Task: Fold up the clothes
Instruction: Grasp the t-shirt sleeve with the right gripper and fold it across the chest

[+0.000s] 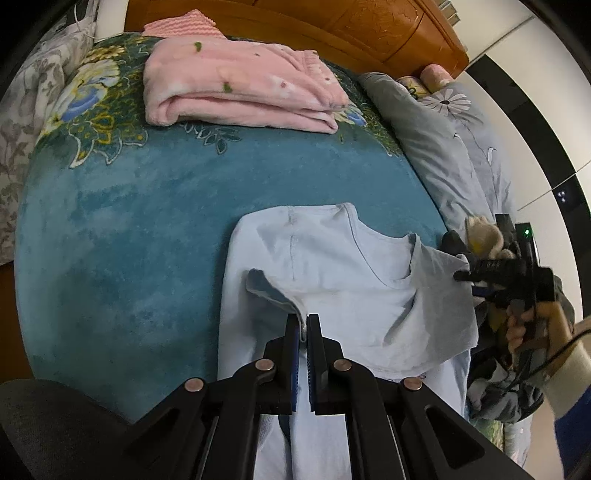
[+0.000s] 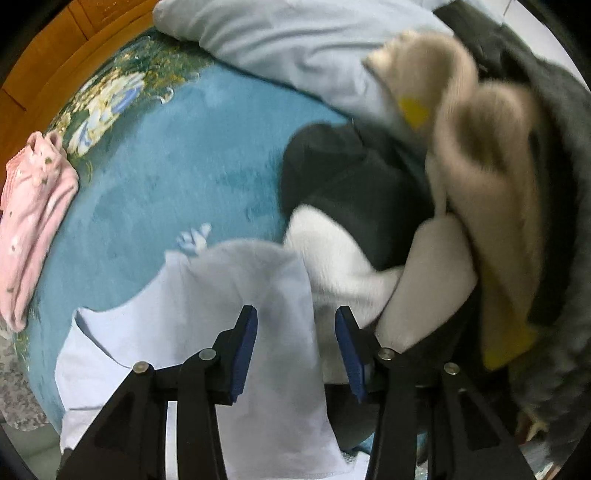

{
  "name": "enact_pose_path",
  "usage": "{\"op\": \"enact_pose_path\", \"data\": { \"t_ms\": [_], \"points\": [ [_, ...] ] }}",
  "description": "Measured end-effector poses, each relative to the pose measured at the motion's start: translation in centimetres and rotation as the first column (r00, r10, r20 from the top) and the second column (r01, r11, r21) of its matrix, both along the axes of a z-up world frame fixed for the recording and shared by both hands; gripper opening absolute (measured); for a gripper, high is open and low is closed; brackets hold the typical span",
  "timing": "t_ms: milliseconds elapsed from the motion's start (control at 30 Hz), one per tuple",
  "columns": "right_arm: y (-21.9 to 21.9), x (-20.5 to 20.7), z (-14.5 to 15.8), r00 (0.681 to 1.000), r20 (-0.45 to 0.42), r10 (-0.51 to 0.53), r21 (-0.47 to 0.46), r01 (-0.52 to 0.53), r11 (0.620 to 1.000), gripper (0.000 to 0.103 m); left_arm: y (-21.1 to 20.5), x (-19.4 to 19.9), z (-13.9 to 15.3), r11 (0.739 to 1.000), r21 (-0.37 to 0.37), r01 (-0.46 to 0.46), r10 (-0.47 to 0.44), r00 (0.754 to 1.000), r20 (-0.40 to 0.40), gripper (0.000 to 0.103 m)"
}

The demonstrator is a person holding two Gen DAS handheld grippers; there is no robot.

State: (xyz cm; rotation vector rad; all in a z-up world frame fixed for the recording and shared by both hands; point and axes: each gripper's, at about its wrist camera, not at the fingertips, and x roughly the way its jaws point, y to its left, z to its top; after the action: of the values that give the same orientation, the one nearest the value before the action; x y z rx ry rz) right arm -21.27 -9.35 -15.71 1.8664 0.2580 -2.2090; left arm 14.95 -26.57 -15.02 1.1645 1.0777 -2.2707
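Your left gripper was clenched on a fold of the shirt, its two blue pads pressed nearly together with a thin ridge of pale blue cloth pinched between them. The shirt lay on the blanket, neckline toward the headboard, and one sleeve was turned up beside your left gripper's tips. The sleeve on the other side was folded inward over the chest.

Your right gripper was released: its jaws stood well apart, with the shirt's edge lying under and between them and nothing pinched. In the left wrist view that gripper sat at the shirt's right edge, touching the folded sleeve, with your hand around its handle.

Just beside the right gripper lay a heap of other clothes: a black piece, a white fleecy one and a beige one with yellow patches, all blurred. Beyond the heap a grey quilt ran along the blanket's edge.

The pink garment sat folded at the far end of the blanket, on its flowered border, well apart from the shirt. A ribbed pink piece lay behind it against the headboard.
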Motion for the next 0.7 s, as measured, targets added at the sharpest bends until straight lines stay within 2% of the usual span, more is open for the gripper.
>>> {"op": "enact_pose_path", "data": {
  "t_ms": [33, 67, 133, 200, 267, 367, 467, 633, 667, 700],
  "points": [
    [0.1, 0.1, -0.2, 1.000, -0.014, -0.007, 0.021, 0.007, 1.000, 0.006, 0.1, -0.3, 0.3, 1.000, -0.019, 0.007, -0.007, 1.000, -0.002, 0.004],
    [0.0, 0.3, 0.0, 0.999, -0.032, -0.008, 0.017, 0.008, 1.000, 0.002, 0.3, -0.4, 1.2, 0.998, -0.059, 0.020, -0.021, 0.999, -0.024, 0.004],
    [-0.1, 0.8, 1.0, 0.996, -0.085, -0.003, -0.002, 0.002, 1.000, 0.002, 1.0, -0.5, 3.3, 0.986, -0.163, 0.042, -0.054, 0.996, -0.073, 0.004],
    [0.1, 1.1, 2.3, 0.988, -0.155, -0.003, -0.010, 0.002, 1.000, 0.002, 1.2, -0.2, 4.4, 0.975, -0.218, 0.040, -0.059, 0.995, -0.081, 0.004],
    [0.7, 0.9, 2.6, 0.979, -0.200, -0.032, 0.014, 0.036, 0.999, 0.002, 0.8, -0.5, 2.7, 0.983, -0.172, 0.056, -0.057, 0.998, -0.005, 0.004],
    [1.6, 0.3, 0.8, 0.984, -0.161, -0.072, 0.054, 0.082, 0.995, 0.002, -0.2, -1.1, -1.3, 0.999, -0.018, 0.040, -0.037, 0.991, 0.128, 0.004],
    [1.2, 0.4, -0.3, 0.987, -0.147, -0.059, 0.084, 0.072, 0.994, 0.002, -0.6, -0.9, -2.0, 0.999, 0.039, 0.033, -0.038, 0.992, 0.124, 0.004],
    [0.4, 0.0, 0.0, 0.988, -0.150, -0.032, 0.130, 0.052, 0.990, 0.002, -1.1, -0.5, -2.8, 0.992, 0.124, 0.027, -0.039, 0.994, 0.102, 0.006],
    [0.5, -0.1, 0.3, 0.988, -0.151, -0.034, 0.129, 0.054, 0.990, 0.003, -1.2, -0.5, -2.9, 0.990, 0.141, 0.025, -0.039, 0.994, 0.098, 0.008],
    [0.6, -0.1, 0.7, 0.987, -0.154, -0.037, 0.123, 0.056, 0.991, 0.011, -1.3, -0.4, -3.1, 0.987, 0.157, 0.024, -0.039, 0.995, 0.094, 0.020]
  ]
}}
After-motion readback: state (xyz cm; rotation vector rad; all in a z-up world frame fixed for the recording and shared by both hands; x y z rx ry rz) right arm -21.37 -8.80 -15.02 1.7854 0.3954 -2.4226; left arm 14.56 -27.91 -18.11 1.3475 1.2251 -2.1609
